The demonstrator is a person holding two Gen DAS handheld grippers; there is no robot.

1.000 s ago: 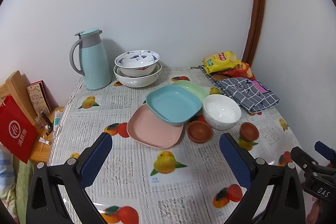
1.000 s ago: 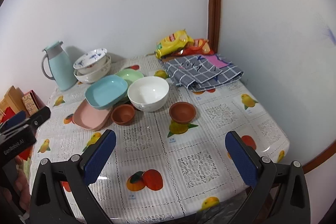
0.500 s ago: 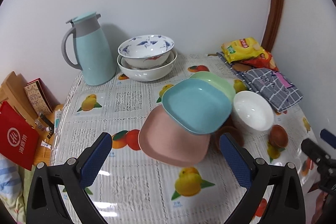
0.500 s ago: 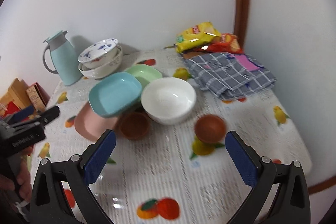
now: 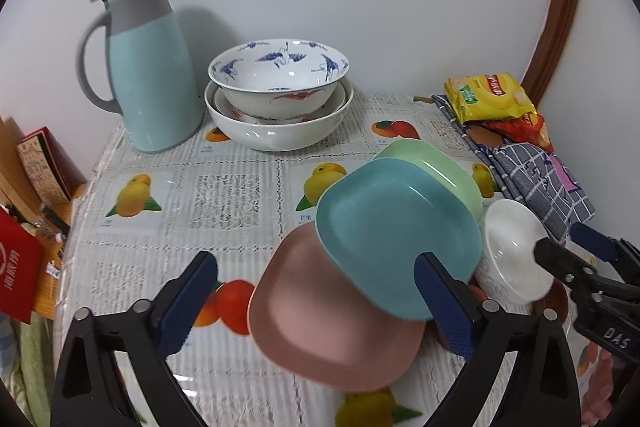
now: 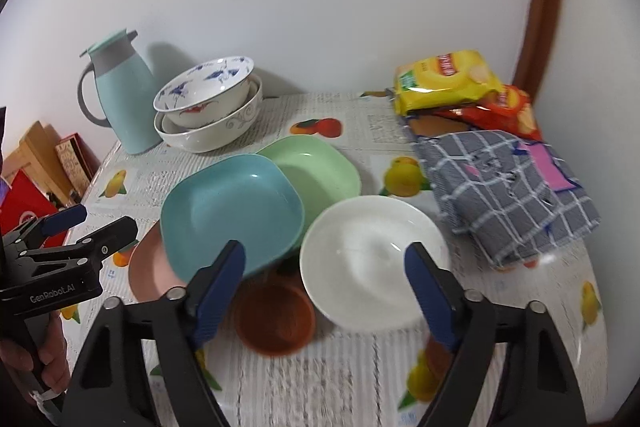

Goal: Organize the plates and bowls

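Note:
Three square plates overlap mid-table: a pink plate lowest, a blue plate on it, a green plate behind. My left gripper hovers over the pink plate's near part, jaws closing and wide, pads touching nothing. A white bowl and a small brown bowl lie under my right gripper. Its jaws are closing around the white bowl's near side without pressing it. A second brown bowl is mostly hidden behind the right finger. Each gripper shows in the other's view: right gripper, left gripper.
Stacked white and blue-patterned bowls stand at the back beside a light-blue jug. Snack bags and a folded checked cloth fill the back right. Boxes and a red bag sit off the table's left edge.
Both grippers have moved forward and lower, close over the dishes. The right gripper's jaws have narrowed visibly, the left's only slightly. No dish has moved.

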